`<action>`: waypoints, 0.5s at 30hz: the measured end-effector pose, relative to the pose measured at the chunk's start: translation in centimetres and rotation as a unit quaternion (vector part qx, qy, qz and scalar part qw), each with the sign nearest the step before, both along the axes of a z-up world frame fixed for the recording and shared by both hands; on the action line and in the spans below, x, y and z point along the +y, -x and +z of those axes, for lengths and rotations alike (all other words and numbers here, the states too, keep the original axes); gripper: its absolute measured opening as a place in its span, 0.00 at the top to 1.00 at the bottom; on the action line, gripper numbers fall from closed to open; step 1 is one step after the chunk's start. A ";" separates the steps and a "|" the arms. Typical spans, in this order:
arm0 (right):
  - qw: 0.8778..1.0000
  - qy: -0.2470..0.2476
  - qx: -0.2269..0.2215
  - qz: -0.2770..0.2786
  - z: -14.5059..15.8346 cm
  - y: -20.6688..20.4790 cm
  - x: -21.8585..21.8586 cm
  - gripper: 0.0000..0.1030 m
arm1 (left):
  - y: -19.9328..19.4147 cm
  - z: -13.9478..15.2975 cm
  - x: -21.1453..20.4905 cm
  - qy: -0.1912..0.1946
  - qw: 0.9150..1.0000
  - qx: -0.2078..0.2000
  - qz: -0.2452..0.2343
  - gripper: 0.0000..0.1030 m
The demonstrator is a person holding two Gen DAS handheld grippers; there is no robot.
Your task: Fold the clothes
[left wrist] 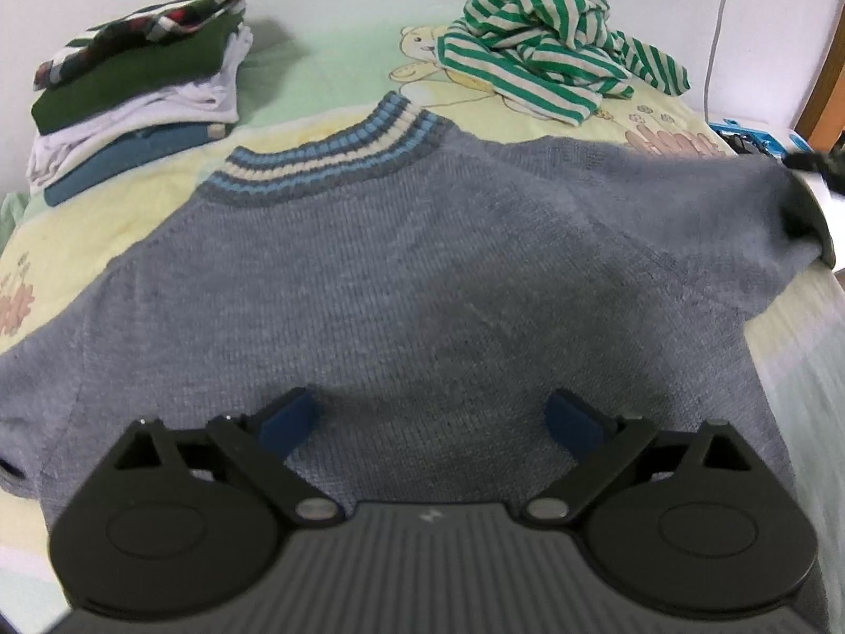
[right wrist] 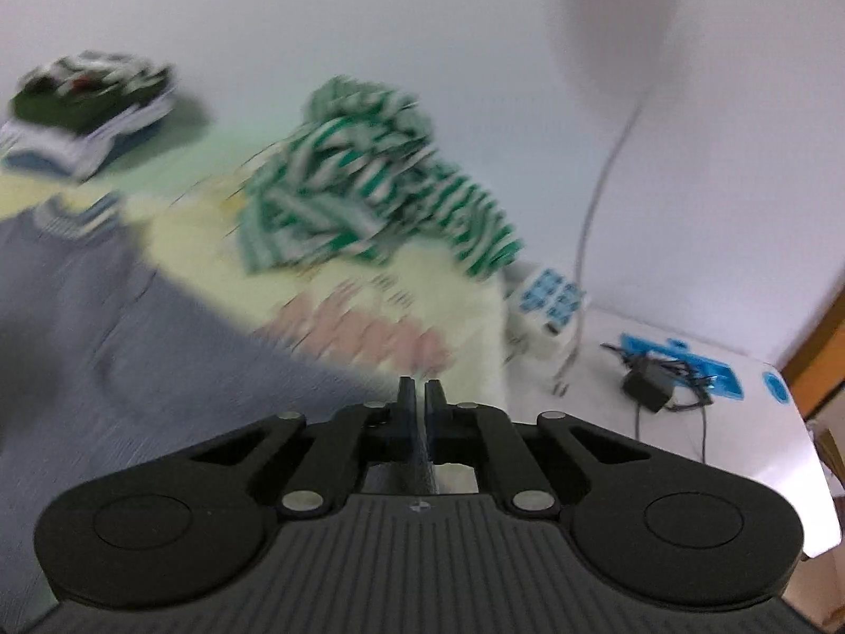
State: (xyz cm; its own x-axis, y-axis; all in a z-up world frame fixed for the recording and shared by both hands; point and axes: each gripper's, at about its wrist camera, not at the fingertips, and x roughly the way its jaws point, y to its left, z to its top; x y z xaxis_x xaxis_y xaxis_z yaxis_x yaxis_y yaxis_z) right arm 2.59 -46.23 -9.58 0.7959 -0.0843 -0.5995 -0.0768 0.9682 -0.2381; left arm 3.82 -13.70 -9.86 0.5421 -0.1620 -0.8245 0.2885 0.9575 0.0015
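Left gripper (left wrist: 430,422): black linkage body, blue-padded fingers (left wrist: 288,419) spread wide, nothing between them; hovers low over the hem end of the grey sweater (left wrist: 422,274).

Right gripper (right wrist: 421,396): same build, fingers drawn narrow with a thin sliver of dark fabric between them, apparently the sweater's sleeve end. In the left wrist view that sleeve (left wrist: 739,195) runs out to the right gripper at the frame's right edge. The right view is smeared by motion.

Grey sweater: flat-knit wool-type fabric, visible rib lines, soft and stretchy, spread over the bedsheet (left wrist: 79,222) with body flat. Collar (left wrist: 327,156) ribbed, banded blue, cream and grey, pointing away from the camera.

Judged step: the pinched sleeve looks set to be carried across the body. To do it well, hold the sleeve taut but unstretched, lay it along the shoulder line, and let the wide left gripper pin or smooth the body so the knit does not drag or bunch.

Striped garment (left wrist: 549,37): green-and-white jersey, crumpled in a loose heap beyond the collar; unfolded.

Folded stack (left wrist: 137,100): squared layers at far left, patterned dark piece on top, then dark green, white, blue.

Bedsheet: pale yellow-green cotton print with a bear figure.

Side table (right wrist: 686,449): white, right of the bed, with a black adapter (right wrist: 647,383) and cable.
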 end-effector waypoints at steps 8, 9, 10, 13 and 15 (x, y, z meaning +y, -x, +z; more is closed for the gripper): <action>0.999 -0.028 0.032 -0.024 -0.2 -0.2 -2.3 0.85 | 0.1 -0.2 0.1 0.000 1.000 -0.004 0.000 0.02; 0.999 -0.024 0.033 -0.014 0.0 0.9 -2.3 0.80 | 0.1 -0.3 0.0 0.000 1.000 -0.004 0.001 0.01; 0.999 -0.020 0.034 -0.004 0.1 2.1 -2.4 0.68 | 0.1 -0.3 0.0 0.001 1.000 -0.004 0.002 0.01; 0.999 -0.010 0.037 0.027 0.5 5.5 -2.7 0.62 | 0.1 -0.3 0.0 0.001 1.000 -0.006 0.000 0.01; 0.999 -0.009 0.037 0.036 0.3 6.5 -2.4 0.62 | 0.1 -0.4 0.0 0.001 1.000 -0.006 -0.001 0.01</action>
